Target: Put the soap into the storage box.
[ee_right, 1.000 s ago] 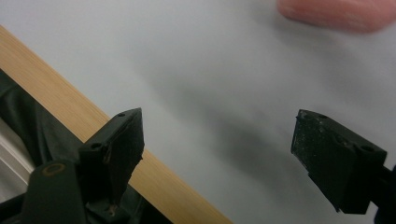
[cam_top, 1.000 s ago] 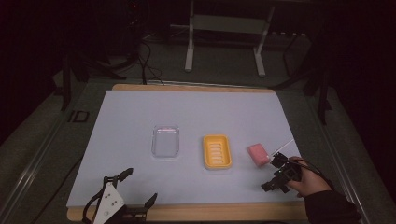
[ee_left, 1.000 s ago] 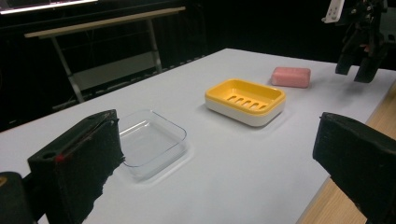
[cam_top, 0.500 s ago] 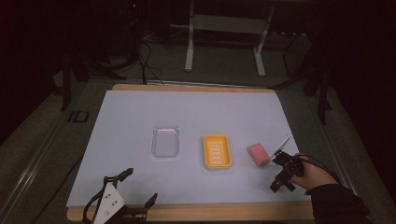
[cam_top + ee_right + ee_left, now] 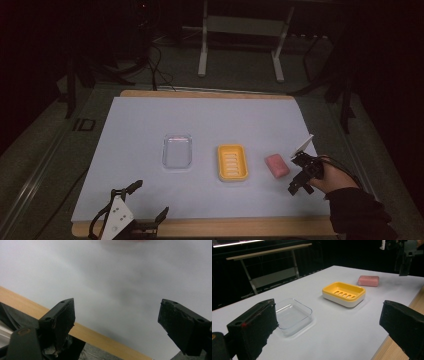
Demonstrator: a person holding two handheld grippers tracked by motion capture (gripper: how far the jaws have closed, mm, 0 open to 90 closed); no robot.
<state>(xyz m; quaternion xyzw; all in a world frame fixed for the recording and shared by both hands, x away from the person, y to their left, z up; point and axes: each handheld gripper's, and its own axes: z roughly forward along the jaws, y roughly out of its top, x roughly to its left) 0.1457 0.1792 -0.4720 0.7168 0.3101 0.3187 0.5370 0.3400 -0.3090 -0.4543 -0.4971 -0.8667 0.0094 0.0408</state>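
Seen from the high view, the left gripper [image 5: 148, 202] sits at the near edge of the table [image 5: 210, 120] with no hand on it, its jaws spread wide and nothing between them. Ahead of it and slightly to its right rests a clear plastic tray [image 5: 177, 151]; farther right again is a yellow soap dish [image 5: 232, 162]. The right gripper [image 5: 298, 174], held in the person's right hand [image 5: 334, 177], hovers near the table's right edge with its jaws apart and empty. A pink soap bar [image 5: 277, 165] lies flat on the white cover just beside that gripper's tips, on its left, between the gripper and the yellow dish, not touching either.

In the left gripper view, the two black jaws stand wide open at the bottom corners. The clear tray [image 5: 293, 315] lies just beyond the left jaw, the yellow dish [image 5: 344, 293] farther ahead between the jaws, and the pink bar [image 5: 368, 280] behind the dish. The right gripper [image 5: 403, 255] hangs above the table at the upper right, near the bar.

In the right gripper view, the jaws are spread with only the white table cover [image 5: 112, 285] between them, tilted toward the table's wooden edge [image 5: 82, 332]. A pink blur at the top edge cannot be made out clearly.
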